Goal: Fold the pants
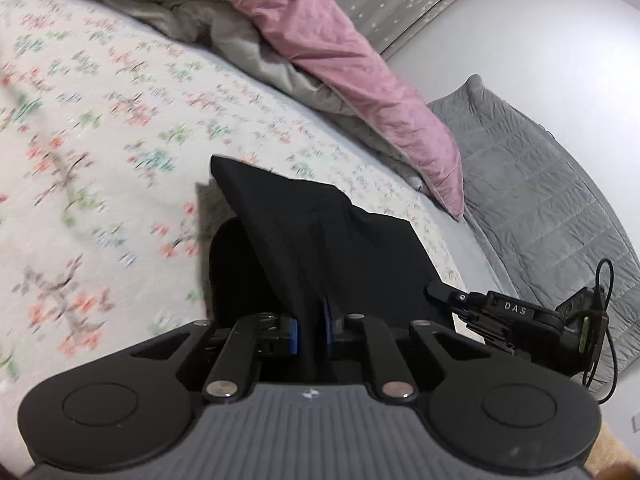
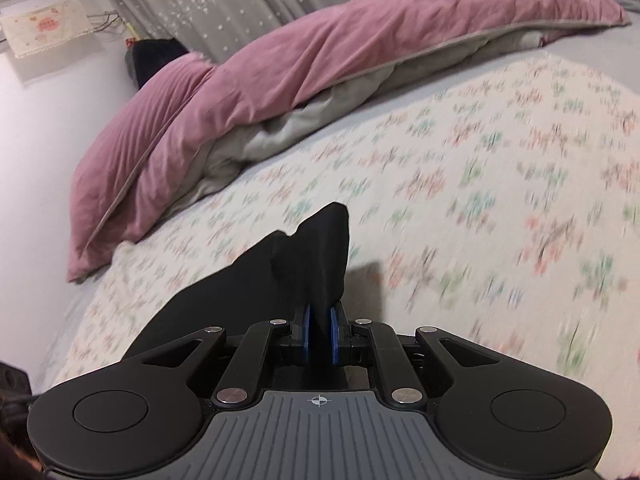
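Here, two grippers, each clamped on the one pair of black pants (image 1: 320, 232).

Left gripper (image 1: 310, 330): jaws pinched tight on a fold of the black cloth, blue pads (image 1: 295, 334) pressing it from both sides. Rising straight ahead of the fingers, a peaked flap of the pants, lifted clear of the bedspread and throwing a shadow just left of the fingers.

Right gripper (image 2: 319, 334): jaws likewise closed on the black fabric, its two blue pads (image 2: 306, 330) squeezing a narrow bunch. Ahead of its fingers, a small upright tuft of cloth; trailing off to the left and back toward the camera, the rest of the garment. Visible too in the left wrist view, low at the right of the left gripper, with a black cable looped behind it.

Under and beyond both grippers, one floral bedspread (image 1: 100, 128), blurred. Farther ahead, one pink duvet (image 2: 320, 56) bunched in a long ridge, grey lining showing beneath. Right of the left gripper, one grey quilted cushion (image 1: 532, 184). Behind the duvet, one grey star-print curtain (image 2: 208, 4). Far left of the right gripper, one cloth-covered object against the wall (image 2: 44, 28), identity unclear.
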{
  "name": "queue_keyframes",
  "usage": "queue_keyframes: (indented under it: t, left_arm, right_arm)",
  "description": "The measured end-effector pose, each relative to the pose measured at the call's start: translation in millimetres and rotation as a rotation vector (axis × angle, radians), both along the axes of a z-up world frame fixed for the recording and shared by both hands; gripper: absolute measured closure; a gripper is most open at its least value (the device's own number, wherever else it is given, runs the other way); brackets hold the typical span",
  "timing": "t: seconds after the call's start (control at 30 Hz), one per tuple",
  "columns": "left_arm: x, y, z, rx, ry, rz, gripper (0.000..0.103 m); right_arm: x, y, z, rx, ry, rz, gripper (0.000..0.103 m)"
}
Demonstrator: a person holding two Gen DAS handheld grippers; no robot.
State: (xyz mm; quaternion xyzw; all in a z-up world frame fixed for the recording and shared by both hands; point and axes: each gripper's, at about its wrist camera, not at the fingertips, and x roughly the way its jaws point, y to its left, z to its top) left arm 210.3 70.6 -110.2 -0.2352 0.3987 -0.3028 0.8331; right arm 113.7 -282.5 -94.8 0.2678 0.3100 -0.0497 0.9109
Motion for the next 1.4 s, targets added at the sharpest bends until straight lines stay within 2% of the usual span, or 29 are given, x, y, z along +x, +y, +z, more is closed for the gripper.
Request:
queue_keyframes:
  t: [0.1, 0.2, 0.27, 0.4, 0.53, 0.7, 0.8, 0.9, 1.0, 1.13, 1.23, 1.3, 1.4]
  left_arm:
    - [6.3, -1.0, -1.6, -0.01, -0.027, 0.02, 0.071]
    - [15.2, 4.6, -8.1, 0.019, -0.043, 0.049, 0.07]
    - [21.0, 3.8, -14.2, 0.079, -0.041, 0.059, 0.065]
    - [18.9, 2.3, -8.5, 0.13, -0.036, 0.083, 0.055]
    - [1.3, 0.2, 13.6, 0.227, -0.126, 0.097, 0.054]
    - [-32.2, -12.6, 35.4, 0.344, -0.253, 0.105, 0.054]
    - [-56.6, -23.8, 38.0, 0.372, -0.3, 0.06, 0.054]
    - [-78.7, -36.6, 27.2, 0.445, -0.33, -0.008, 0.05]
    - [-92.8, -40.3, 3.0, 0.496, -0.283, -0.051, 0.05]
    - [-113.9, -36.6, -16.5, 0.542, -0.263, -0.054, 0.05]
    - [-125.2, -34.7, -10.9, 0.54, -0.255, -0.066, 0.05]
    - [-131.0, -33.6, -2.6, 0.535, -0.241, -0.066, 0.048]
    - [-141.7, -33.6, 14.6, 0.549, -0.23, -0.027, 0.033]
  right_arm:
    - [9.4, -8.5, -0.5, -0.008, -0.019, -0.004, 0.092]
    - [16.1, -9.2, -9.7, -0.014, -0.004, -0.005, 0.092]
    - [18.5, -9.2, -18.2, -0.016, 0.018, -0.007, 0.088]
    - [14.9, -11.4, -24.2, -0.012, 0.037, -0.007, 0.085]
    - [0.4, -13.9, -12.4, -0.016, 0.042, -0.002, 0.079]
    - [-21.8, 1.9, 5.3, -0.102, 0.025, 0.037, 0.076]
    - [-35.3, 25.9, 11.7, -0.168, 0.024, 0.094, 0.076]
    - [-49.2, 56.1, 10.0, -0.231, 0.039, 0.179, 0.076]
    - [-63.5, 82.6, -3.8, -0.307, 0.097, 0.251, 0.077]
    - [-92.6, 100.1, -23.9, -0.41, 0.134, 0.267, 0.077]
    - [-112.0, 102.6, -23.1, -0.432, 0.124, 0.259, 0.076]
    - [-118.8, 102.2, -18.4, -0.432, 0.142, 0.253, 0.071]
    - [-131.2, 102.7, -3.7, -0.451, 0.164, 0.219, 0.065]
